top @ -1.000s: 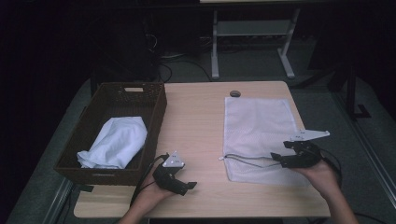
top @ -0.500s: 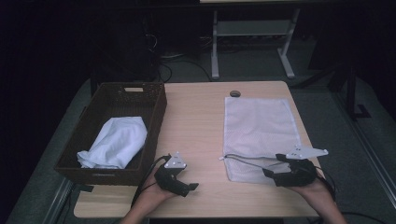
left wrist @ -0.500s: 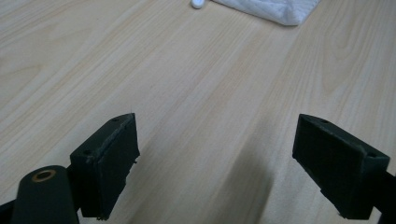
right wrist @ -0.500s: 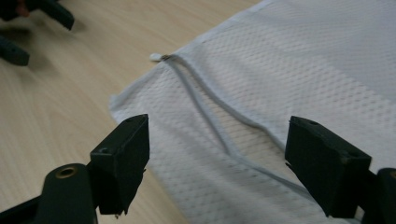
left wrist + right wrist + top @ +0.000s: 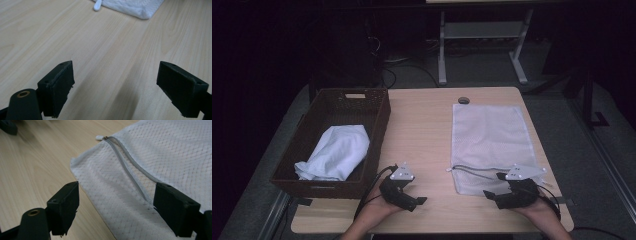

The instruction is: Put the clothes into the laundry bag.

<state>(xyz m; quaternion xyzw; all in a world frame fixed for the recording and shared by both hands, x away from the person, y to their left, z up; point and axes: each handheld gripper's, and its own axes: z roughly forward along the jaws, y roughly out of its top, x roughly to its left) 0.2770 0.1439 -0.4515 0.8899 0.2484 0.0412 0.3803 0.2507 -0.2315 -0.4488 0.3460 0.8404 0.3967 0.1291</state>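
A: The right hand-held gripper (image 5: 492, 195) has just been spreading its jaws and now stands wide over the near edge of the mesh laundry bag (image 5: 492, 140), nothing pinched between them. Where is the risk?

B: The bag lies flat on the right half of the desk (image 5: 427, 125), its zipper (image 5: 125, 162) running along the near end and partly open, I judge. The mesh is thin. If the jaws close flat on it, they may catch both layers, and the mouth will not open.

A: And the pull tab (image 5: 99, 137)?

B: Small and pale, at the bag's near left corner. A grip aimed at it could slip off, or drag the whole bag toward the near desk edge.

A: The left hand-held gripper (image 5: 418, 201)?

B: Wide too, holding nothing, low over bare wood near the front edge, beside the basket (image 5: 377, 120). With no hold on the bag, nothing steadies the fabric.

A: The count, then?

B: One mesh bag, one wicker basket at the left edge, one white cloth (image 5: 337, 157) bundled inside it, one small dark round thing (image 5: 463, 100) by the far edge, two grippers.
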